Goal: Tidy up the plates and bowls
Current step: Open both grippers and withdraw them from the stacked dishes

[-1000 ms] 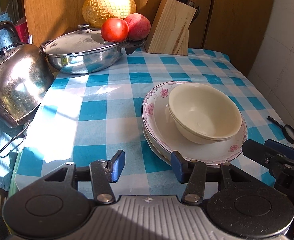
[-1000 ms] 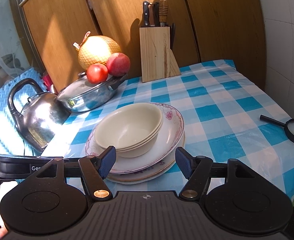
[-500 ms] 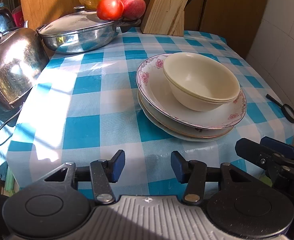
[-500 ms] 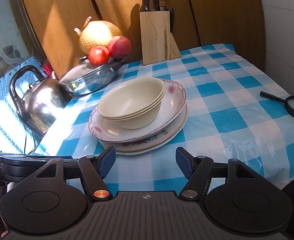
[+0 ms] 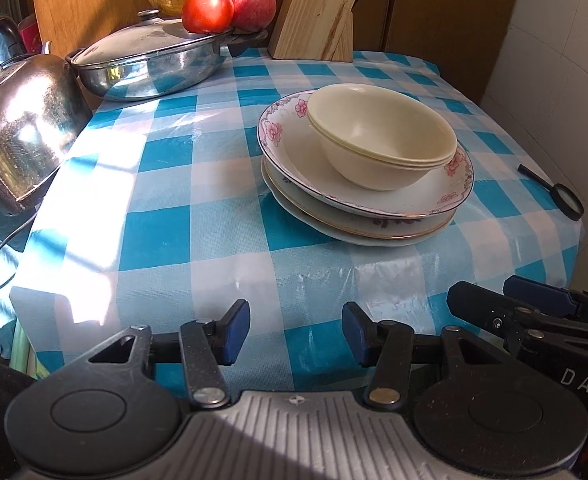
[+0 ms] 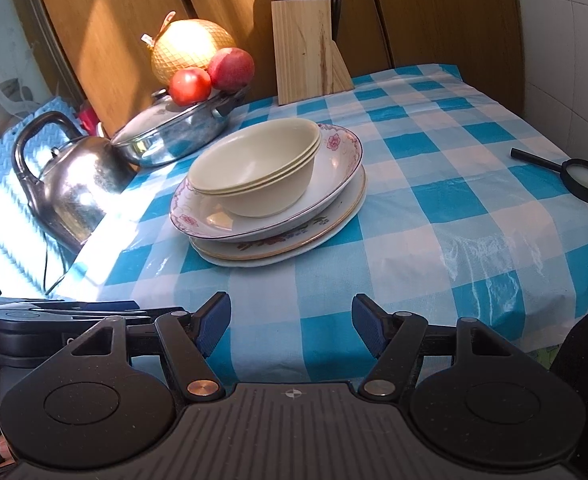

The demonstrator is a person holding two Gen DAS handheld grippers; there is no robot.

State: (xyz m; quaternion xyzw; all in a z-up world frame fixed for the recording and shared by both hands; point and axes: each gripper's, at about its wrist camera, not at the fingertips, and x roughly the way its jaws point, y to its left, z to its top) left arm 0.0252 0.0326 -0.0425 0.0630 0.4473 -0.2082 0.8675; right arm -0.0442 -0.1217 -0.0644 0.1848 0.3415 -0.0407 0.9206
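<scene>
Both the left gripper (image 5: 296, 332) and right gripper (image 6: 291, 324) hang spread and empty off the table's near edge, while nested cream bowls (image 6: 253, 168) sit on stacked floral plates (image 6: 277, 220) mid-table.

Checked table (image 6: 434, 200), plates (image 6: 294, 246), pan (image 6: 173, 140), magnifier (image 6: 574, 176)

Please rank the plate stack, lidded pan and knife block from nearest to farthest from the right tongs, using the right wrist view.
1. Plate stack, centre of the table, just ahead of the right tongs.
2. Lidded pan, back left.
3. Knife block, against the rear cabinets.
</scene>
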